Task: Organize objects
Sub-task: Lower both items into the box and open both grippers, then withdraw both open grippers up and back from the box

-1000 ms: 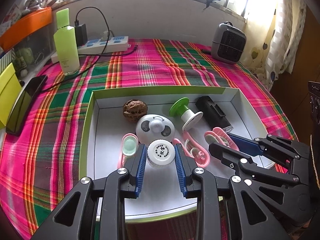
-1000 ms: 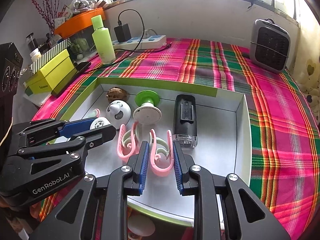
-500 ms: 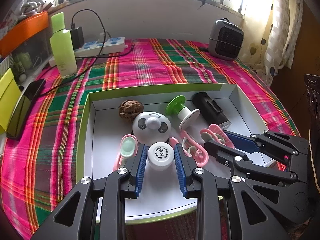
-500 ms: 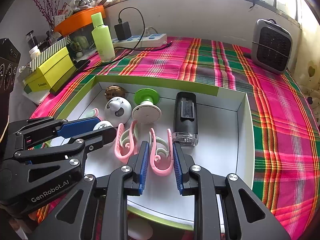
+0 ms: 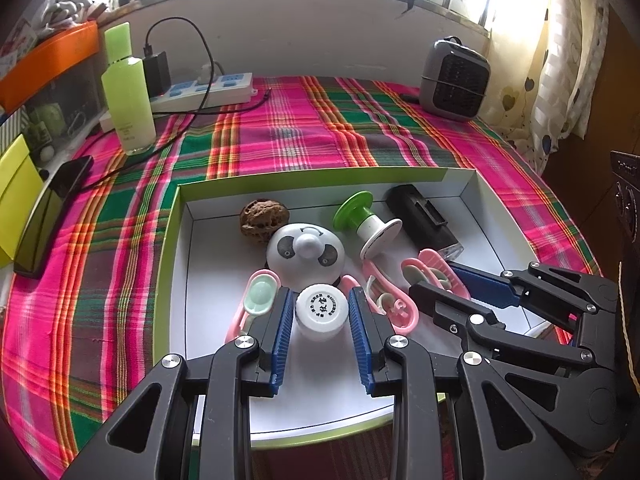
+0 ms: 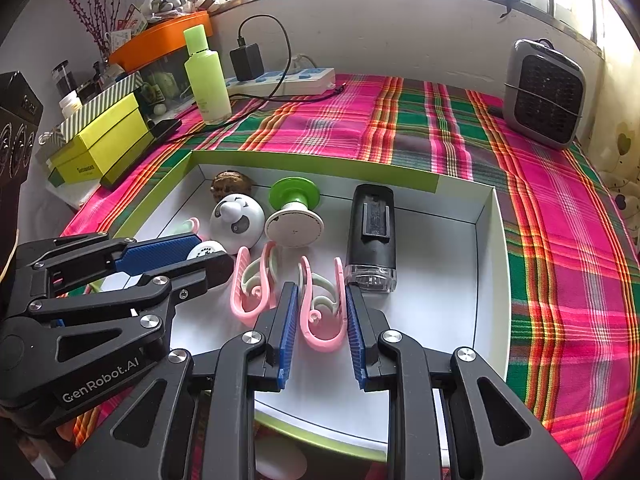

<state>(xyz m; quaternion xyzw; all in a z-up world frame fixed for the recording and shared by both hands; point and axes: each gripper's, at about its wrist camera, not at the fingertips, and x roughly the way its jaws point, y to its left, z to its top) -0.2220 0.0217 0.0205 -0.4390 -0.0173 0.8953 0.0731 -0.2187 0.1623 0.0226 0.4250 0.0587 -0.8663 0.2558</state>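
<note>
A white-lined green box (image 5: pixel 304 178) (image 6: pixel 492 240) holds a walnut (image 5: pixel 264 219), a panda-faced dome (image 5: pixel 306 254), a green-and-white spool (image 5: pixel 366 222), a black case (image 5: pixel 424 220) and pink clips. My left gripper (image 5: pixel 322 306) is open, its blue pads either side of a small white round jar (image 5: pixel 321 311), with small gaps. My right gripper (image 6: pixel 321 307) is open around a pink clip (image 6: pixel 320 308) lying on the box floor. A second pink clip (image 6: pixel 252 284) lies just left of it.
On the plaid cloth (image 5: pixel 280 132) behind the box stand a green bottle (image 5: pixel 128 92), a power strip (image 5: pixel 204 92) with charger and cable, and a grey heater (image 5: pixel 454 78). A phone (image 5: pixel 48 216) and yellow boxes (image 6: pixel 104 144) lie at the left.
Both grippers have drawn back slightly and opened a little wider; the white jar and the pink clip rest loose between the pads.
</note>
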